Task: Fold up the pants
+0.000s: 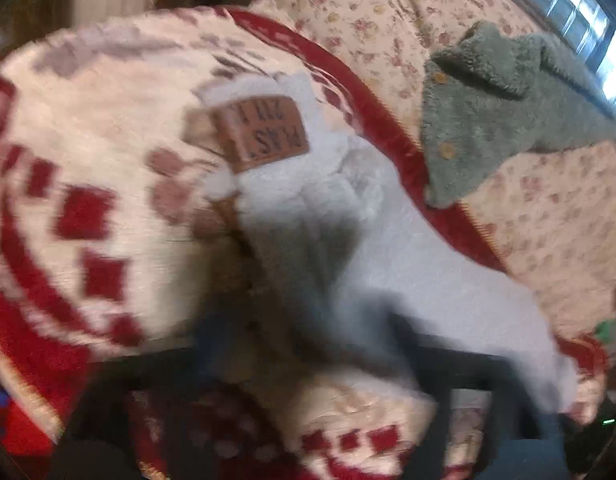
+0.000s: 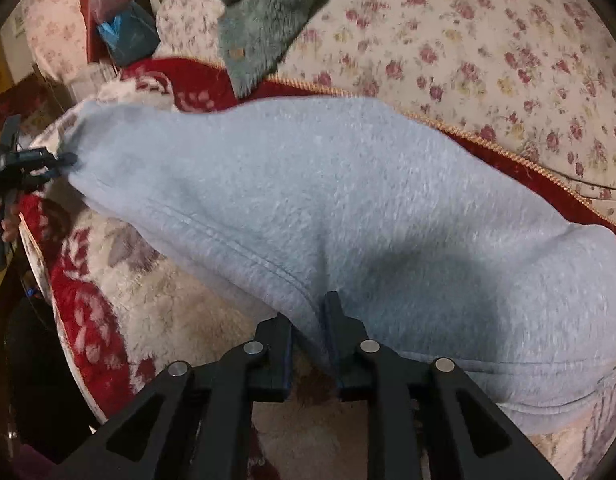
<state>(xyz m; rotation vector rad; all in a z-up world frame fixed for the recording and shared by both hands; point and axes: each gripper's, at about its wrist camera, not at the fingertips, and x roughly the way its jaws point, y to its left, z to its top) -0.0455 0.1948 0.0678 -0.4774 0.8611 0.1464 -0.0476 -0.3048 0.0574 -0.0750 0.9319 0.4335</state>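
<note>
While stretched, pale-blue fleece pants (image 2: 328,200) — fuzzy, seamed

red-cream blanket (image 2: 155,312) | floral quilt (image 2: 488,52) | green fleece (image 1: 488,120), possibly jacket

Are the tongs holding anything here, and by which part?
Both grip the grey fleece pants: the right tongs pinch a seamed edge, the left tongs pinch the far end, near the brown patch.

one pair of light blue fleece pants (image 2: 348,208), w/ one brown patch label (image 1: 263,134). two black grippers: right gripper (image 2: 310,336) and left gripper (image 2: 65,159). one green fuzzy jacket (image 1: 492,108), two buttons visible on it. one red-and-cream blanket (image 1: 79,184). one floral quilt (image 2: 488,48).
</note>
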